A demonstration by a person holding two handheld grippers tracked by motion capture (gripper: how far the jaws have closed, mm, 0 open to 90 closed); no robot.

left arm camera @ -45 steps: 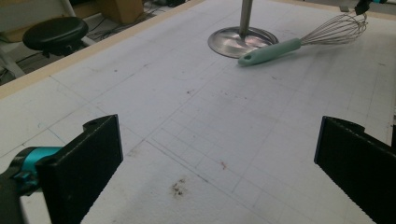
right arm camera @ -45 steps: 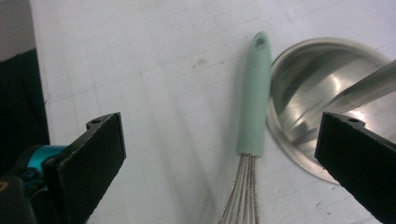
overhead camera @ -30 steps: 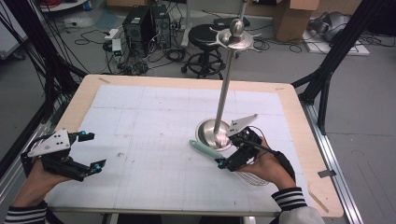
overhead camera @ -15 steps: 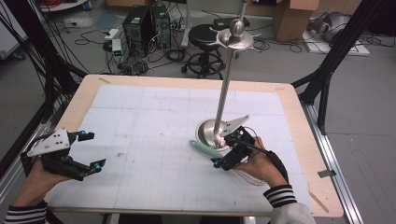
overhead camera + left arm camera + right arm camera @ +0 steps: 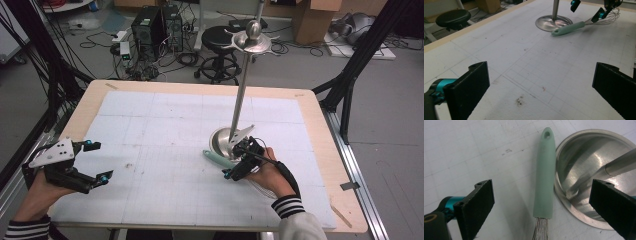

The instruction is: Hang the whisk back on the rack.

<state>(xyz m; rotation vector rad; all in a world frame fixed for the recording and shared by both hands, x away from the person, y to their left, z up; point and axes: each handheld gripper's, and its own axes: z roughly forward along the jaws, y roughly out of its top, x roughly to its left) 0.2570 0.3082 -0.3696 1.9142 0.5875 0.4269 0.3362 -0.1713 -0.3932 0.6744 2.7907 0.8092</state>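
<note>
1. The right gripper is hovering with its jaws spread wide and nothing between the pads touching them.
2. A whisk is lying flat on the white gridded mat, directly under that gripper; in the right gripper view its mint-green handle is sitting midway between the two jaws, wires toward the gripper.
3. A metal stand is rising just beyond the gripper; its round base is lying right beside the handle, under the far jaw.
4. The left gripper is resting well apart from the whisk, near the table's edge, jaws gaping and holding nothing.
5. In the left gripper view, the whisk and base are showing far ahead of its jaws.
</note>
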